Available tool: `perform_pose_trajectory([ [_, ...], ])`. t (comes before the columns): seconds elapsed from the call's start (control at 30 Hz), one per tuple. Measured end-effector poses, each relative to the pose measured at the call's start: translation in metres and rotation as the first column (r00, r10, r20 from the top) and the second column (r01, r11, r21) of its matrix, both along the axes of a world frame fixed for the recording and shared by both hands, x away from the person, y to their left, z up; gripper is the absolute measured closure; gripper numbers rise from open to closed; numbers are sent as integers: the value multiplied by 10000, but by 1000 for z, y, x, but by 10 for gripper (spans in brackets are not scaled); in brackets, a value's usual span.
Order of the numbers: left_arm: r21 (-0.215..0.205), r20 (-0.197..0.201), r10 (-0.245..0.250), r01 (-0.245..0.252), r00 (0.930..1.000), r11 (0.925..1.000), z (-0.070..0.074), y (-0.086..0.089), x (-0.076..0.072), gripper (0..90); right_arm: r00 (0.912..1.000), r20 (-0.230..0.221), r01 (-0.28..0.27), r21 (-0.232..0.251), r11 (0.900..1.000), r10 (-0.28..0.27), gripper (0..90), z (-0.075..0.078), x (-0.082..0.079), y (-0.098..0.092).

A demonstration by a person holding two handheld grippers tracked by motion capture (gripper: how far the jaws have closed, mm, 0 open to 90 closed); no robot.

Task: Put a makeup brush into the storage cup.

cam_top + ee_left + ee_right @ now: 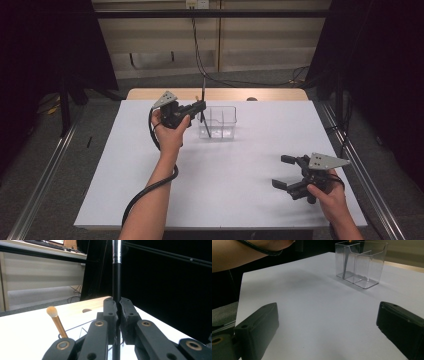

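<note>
Left gripper (pixel 200 106): raised above the far part of the white table (pixel 235 190), its jaws clamped together on the shaft of a black-handled brush (pixel 204 107); in the left gripper view the two pads (pixel 111 311) press on the handle from either side.
Brush position: held beside the left wall of a clear plastic organiser (pixel 220 122), its lower end at the organiser's left side; whether it touches the floor of a compartment cannot be told.
Brush axis: long axis close to upright, leaning slightly, the upper end rising above the jaws and the lower end slanting down to the right in the high view. In the left gripper view the black shaft runs straight up to a silver ferrule (pixel 116 251) at the top edge.
Second brush: a gold-handled brush (pixel 56 322) with a pale round head stands tilted beside the organiser's rim, head up.
Right gripper (pixel 283 171): low over the near right of the table, well apart from the organiser, jaws spread wide with nothing between them.
</note>
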State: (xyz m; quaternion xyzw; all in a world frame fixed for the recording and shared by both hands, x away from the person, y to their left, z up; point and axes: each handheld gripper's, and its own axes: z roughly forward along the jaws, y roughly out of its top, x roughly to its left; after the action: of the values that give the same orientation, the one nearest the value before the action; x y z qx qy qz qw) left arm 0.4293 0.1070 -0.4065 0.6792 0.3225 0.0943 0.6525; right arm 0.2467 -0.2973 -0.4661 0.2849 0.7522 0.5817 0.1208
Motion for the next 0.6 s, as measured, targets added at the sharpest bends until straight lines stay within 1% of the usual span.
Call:
perform_pose_trajectory([
  [0.07,59,9,22,-22,10000,10000,0,-1,1,843,10000,-12,-7,5,10000,7,39,0,0,0],
  [0.13,-58,4,51,-51,10000,10000,0,-2,2,843,10000,-19,-11,19,10000,11,39,0,0,0],
  [0.2,46,20,96,-96,10000,9999,0,-2,4,843,10000,-1,-16,9,10000,16,41,0,0,0],
  [0.27,68,-8,115,-115,9999,9999,0,-3,5,843,10000,1,-25,10,10000,25,41,0,0,0],
  [0.3,27,-2,208,-208,9998,9998,-1,-3,6,843,10000,9,-10,22,10000,10,41,0,0,0],
  [0.47,135,-50,257,-256,9997,9996,-2,-4,10,842,10000,18,-19,25,10000,19,41,0,0,-1],
  [0.5,172,-37,293,-292,9996,9994,-2,-4,10,842,10000,16,-16,25,10000,16,41,0,0,-1],
  [0.53,107,-49,277,-277,9996,9996,-2,-4,11,843,10000,27,-10,46,10000,10,41,0,0,-1],
  [0.6,193,14,327,-327,9995,9993,-1,-5,11,842,10000,25,2,53,10000,-2,41,0,0,-2],
])
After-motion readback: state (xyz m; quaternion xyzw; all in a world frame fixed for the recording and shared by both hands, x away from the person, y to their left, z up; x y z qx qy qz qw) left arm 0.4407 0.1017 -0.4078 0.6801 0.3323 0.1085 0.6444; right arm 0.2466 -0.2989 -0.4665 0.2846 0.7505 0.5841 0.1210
